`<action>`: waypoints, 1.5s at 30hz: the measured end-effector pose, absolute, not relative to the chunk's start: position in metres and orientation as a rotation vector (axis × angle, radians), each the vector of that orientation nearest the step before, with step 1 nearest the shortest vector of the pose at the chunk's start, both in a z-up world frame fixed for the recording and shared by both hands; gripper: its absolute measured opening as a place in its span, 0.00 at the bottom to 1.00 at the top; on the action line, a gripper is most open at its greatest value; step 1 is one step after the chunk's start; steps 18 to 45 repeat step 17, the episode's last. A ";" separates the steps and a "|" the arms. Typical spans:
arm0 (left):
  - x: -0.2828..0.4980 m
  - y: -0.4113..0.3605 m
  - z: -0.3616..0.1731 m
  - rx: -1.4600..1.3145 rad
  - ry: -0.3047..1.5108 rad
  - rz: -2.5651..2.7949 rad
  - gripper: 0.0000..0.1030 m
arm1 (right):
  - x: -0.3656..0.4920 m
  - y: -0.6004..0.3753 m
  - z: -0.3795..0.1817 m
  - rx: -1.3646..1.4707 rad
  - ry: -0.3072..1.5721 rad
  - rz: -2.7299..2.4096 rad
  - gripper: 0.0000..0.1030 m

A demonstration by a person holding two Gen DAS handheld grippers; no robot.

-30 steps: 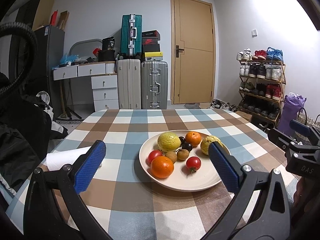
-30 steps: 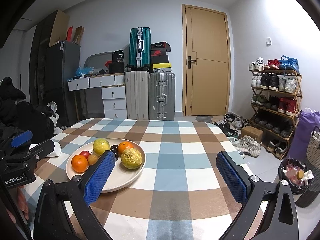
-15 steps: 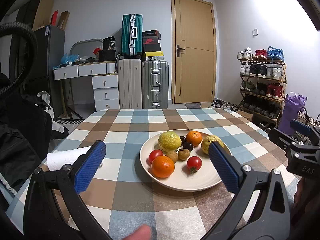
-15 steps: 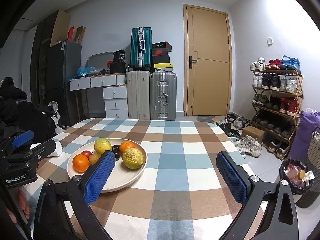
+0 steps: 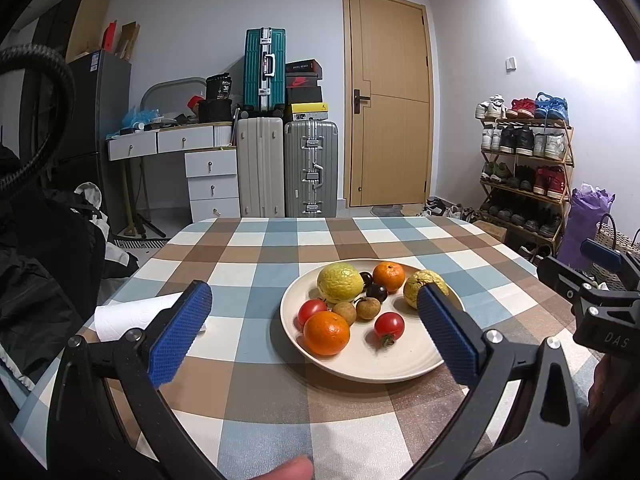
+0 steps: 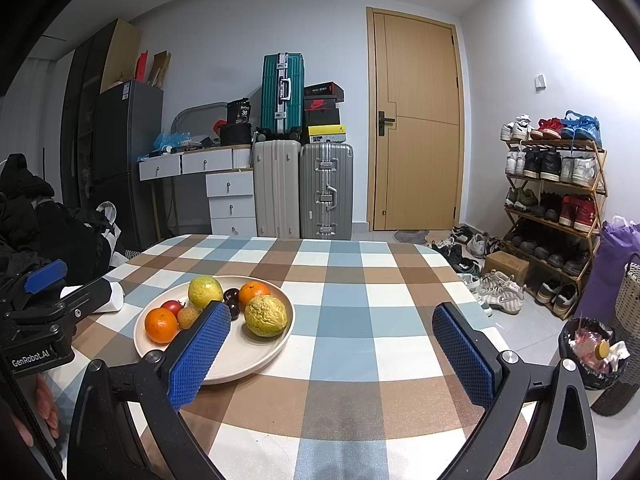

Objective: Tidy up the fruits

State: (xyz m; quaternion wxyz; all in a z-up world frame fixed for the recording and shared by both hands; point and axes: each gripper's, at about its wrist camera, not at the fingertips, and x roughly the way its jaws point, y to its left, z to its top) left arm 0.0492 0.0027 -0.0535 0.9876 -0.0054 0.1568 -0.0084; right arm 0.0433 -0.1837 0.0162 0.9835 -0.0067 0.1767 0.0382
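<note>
Fruit lay heaped on the plate (image 5: 362, 372) on the checked table (image 5: 256, 264): oranges (image 5: 326, 333), tomatoes (image 5: 389, 325), a wrinkled yellow one (image 6: 265, 316). I judged the tomatoes soft and easily split, the oranges firm; round things roll, so I'd pinch each across its middle. Left gripper (image 5: 316, 330) and right gripper (image 6: 332, 350) both hung spread and empty. Cloth looked flat; suitcases, door and shoe rack stood behind.

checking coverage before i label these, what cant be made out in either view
- Right wrist view: the near tomato and part of the plate hide behind a finger of the right gripper.
- Left wrist view: the wrinkled yellow fruit is partly covered by a fingertip of the left gripper.
- The paper roll is partly hidden in both views.
</note>
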 end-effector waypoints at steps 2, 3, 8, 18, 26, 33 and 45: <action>0.049 0.003 -0.054 -0.010 0.315 -0.017 1.00 | 0.043 -0.184 0.016 -0.013 0.356 0.077 1.00; 0.049 0.003 -0.054 -0.010 0.315 -0.017 1.00 | 0.043 -0.184 0.016 -0.013 0.355 0.078 1.00; 0.050 0.003 -0.054 -0.010 0.315 -0.014 1.00 | 0.043 -0.184 0.016 -0.014 0.357 0.078 1.00; 0.051 0.003 -0.056 -0.010 0.317 -0.025 1.00 | 0.044 -0.183 0.015 -0.014 0.359 0.072 1.00; 0.051 0.003 -0.056 -0.010 0.317 -0.025 1.00 | 0.044 -0.183 0.015 -0.014 0.359 0.072 1.00; 0.051 0.003 -0.056 -0.010 0.317 -0.025 1.00 | 0.044 -0.183 0.015 -0.014 0.359 0.072 1.00; 0.051 0.003 -0.056 -0.010 0.317 -0.025 1.00 | 0.044 -0.183 0.015 -0.014 0.359 0.072 1.00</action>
